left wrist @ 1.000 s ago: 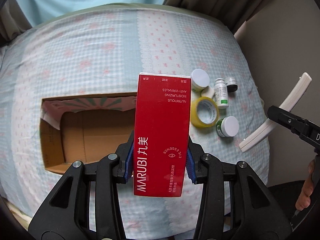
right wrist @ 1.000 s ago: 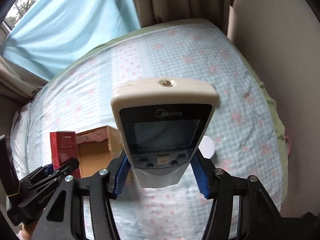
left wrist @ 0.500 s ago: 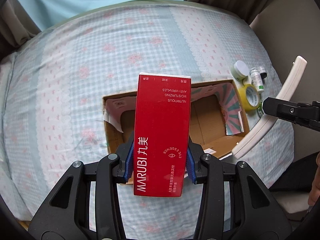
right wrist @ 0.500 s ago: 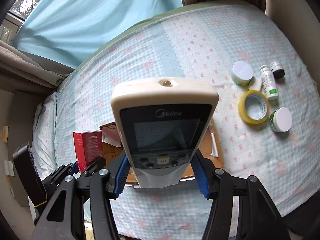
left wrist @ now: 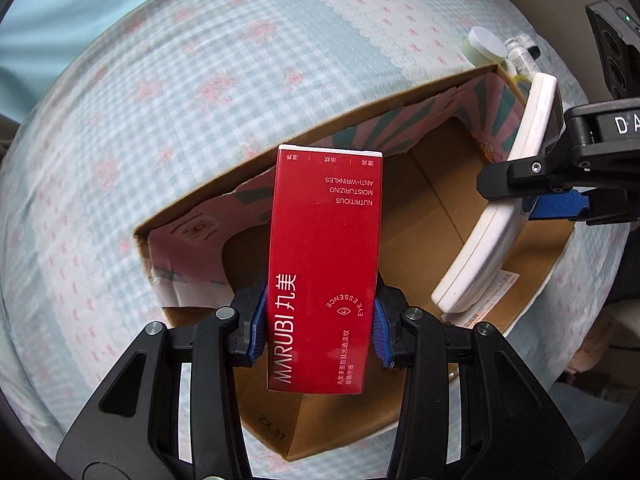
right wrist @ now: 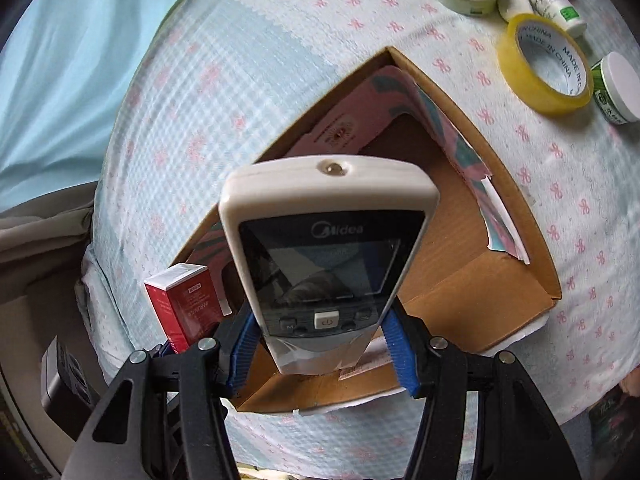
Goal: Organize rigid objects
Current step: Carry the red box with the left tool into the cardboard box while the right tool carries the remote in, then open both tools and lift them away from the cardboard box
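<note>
Your open cardboard box (left wrist: 420,216) sits on the checked bedspread (left wrist: 140,120), its pink patterned flaps folded inward; only a paper slip (left wrist: 494,296) shows on its floor. Your left gripper (left wrist: 320,328) is clamped on the red MARUBI eye essence carton (left wrist: 326,264), pointing steeply down over the box. Your right gripper (right wrist: 322,350) is clamped on the white Midea remote (right wrist: 328,256), also angled down over the box. Beyond the box lie a yellow tape roll (right wrist: 544,64), jars and a bottle.

Bed (right wrist: 280,40) is covered by a blue-check sheet with pink bows; light-blue curtain (right wrist: 60,60) is seen behind, daylight-lit.
</note>
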`<state>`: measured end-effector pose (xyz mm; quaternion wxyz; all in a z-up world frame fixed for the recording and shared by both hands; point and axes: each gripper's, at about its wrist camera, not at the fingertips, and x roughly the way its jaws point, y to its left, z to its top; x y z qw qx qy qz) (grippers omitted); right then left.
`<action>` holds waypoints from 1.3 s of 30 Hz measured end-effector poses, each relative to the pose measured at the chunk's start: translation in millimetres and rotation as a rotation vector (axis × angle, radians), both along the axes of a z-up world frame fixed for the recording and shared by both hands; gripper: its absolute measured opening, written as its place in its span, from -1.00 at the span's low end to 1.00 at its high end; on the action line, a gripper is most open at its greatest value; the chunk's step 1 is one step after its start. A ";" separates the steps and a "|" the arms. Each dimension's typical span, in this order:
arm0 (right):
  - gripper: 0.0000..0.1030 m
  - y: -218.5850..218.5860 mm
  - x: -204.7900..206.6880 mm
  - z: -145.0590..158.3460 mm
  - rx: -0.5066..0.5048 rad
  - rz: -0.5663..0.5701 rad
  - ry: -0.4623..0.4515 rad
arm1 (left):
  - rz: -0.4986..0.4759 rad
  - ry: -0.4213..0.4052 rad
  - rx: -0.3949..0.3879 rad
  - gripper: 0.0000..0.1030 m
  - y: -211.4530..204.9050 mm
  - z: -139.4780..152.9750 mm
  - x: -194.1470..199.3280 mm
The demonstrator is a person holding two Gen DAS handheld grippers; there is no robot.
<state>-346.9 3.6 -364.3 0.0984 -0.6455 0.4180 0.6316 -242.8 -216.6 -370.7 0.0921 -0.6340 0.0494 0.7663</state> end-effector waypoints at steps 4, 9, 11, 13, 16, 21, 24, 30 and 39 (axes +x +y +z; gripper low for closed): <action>0.04 1.5 -4.9 -18.7 0.008 -0.007 -0.044 | -0.063 -0.017 -0.029 -0.26 10.1 -20.6 -4.0; 0.04 2.3 -13.0 -34.6 0.023 0.007 -0.074 | -0.099 -0.028 -0.045 -0.25 13.5 -33.3 -8.3; 0.05 1.2 -15.5 -36.8 0.066 0.028 -0.092 | -0.095 -0.024 -0.048 -0.24 13.3 -34.7 -9.4; 0.06 0.4 -16.3 -34.7 0.120 0.035 -0.099 | -0.093 -0.007 -0.038 -0.20 12.8 -31.4 -6.5; 0.78 2.7 -11.8 -27.2 0.162 0.007 -0.101 | -0.089 0.020 -0.037 0.97 11.4 -22.2 -1.3; 0.99 1.5 -3.4 -13.7 0.162 0.064 -0.082 | -0.040 0.039 -0.005 1.00 2.0 -10.9 8.1; 0.99 1.3 3.0 -8.6 0.155 0.080 -0.083 | -0.015 0.046 0.006 1.00 -1.7 -4.7 10.8; 0.99 1.4 9.2 0.8 0.132 0.115 -0.081 | 0.013 0.064 0.014 1.00 -6.2 12.8 14.8; 0.99 3.9 11.3 38.0 0.173 0.188 -0.034 | 0.088 0.102 0.037 1.00 -10.3 52.4 40.1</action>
